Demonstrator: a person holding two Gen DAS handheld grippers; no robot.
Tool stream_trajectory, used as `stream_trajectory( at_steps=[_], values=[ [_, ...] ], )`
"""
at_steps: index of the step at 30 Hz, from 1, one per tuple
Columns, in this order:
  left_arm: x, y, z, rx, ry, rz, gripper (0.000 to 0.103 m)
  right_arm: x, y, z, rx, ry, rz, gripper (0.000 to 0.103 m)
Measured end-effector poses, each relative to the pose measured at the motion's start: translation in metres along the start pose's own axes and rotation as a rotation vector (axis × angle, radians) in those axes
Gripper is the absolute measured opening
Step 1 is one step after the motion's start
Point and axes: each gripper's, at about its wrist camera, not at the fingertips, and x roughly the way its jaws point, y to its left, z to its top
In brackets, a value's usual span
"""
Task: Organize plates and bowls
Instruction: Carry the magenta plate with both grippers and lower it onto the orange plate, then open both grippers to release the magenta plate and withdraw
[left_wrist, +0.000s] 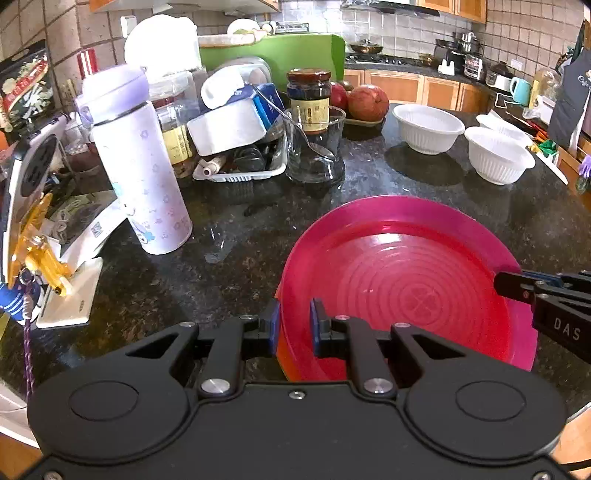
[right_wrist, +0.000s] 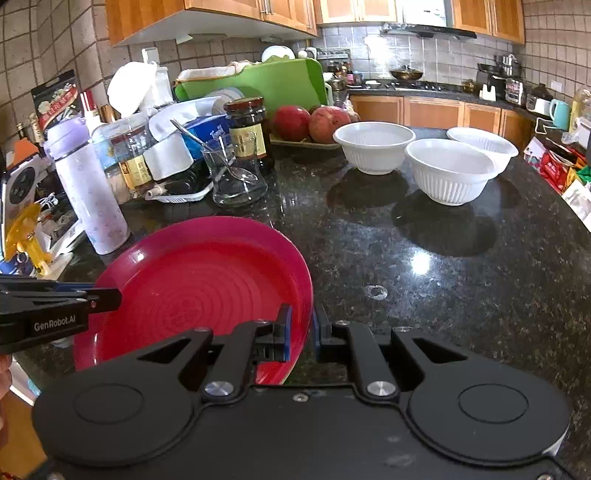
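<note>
A round pink-red plastic plate (left_wrist: 399, 280) with raised concentric rings on its floor sits face up low over the dark speckled stone bench (left_wrist: 229, 251), its rim gripped on two opposite sides; an orange edge shows beneath its near rim, as of a second plate under it. Three white ribbed plastic bowls stand upright and empty farther back on the bench: one (right_wrist: 373, 146) nearest the fruit, a second (right_wrist: 448, 170) just beside it, a third (right_wrist: 484, 142) behind that.

Glossy plastic plate (left_wrist: 399, 280) on polished speckled stone counter (right_wrist: 424, 266).
</note>
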Motion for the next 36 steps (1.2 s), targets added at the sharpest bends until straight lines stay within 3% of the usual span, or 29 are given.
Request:
stream_trajectory(
  at_steps=[9, 12, 17, 23, 27, 36],
  values=[
    [0.014, 0.007, 0.002, 0.029, 0.027, -0.031, 0.022, 0.005, 0.006, 0.001, 0.012, 0.006, -0.021, 0.014],
    [0.015, 0.007, 0.002, 0.039, 0.023, -0.044, 0.034, 0.006, 0.009, 0.001, 0.013, 0.004, -0.015, 0.017],
    [0.013, 0.006, 0.002, 0.047, 0.011, -0.057, 0.037, 0.004, 0.009, 0.0, 0.021, -0.016, -0.037, 0.03],
    [0.01, 0.006, 0.003, 0.044, -0.009, -0.068, 0.054, -0.003, 0.012, -0.001, 0.004, -0.069, -0.078, 0.031],
    [0.008, 0.005, 0.006, 0.047, -0.024, -0.065, 0.055, -0.009, 0.01, -0.002, 0.008, -0.108, -0.103, 0.031],
    [0.005, -0.006, 0.011, 0.073, -0.034, -0.091, 0.069, -0.032, -0.009, -0.004, 0.073, -0.175, -0.163, 0.039]
  ],
)
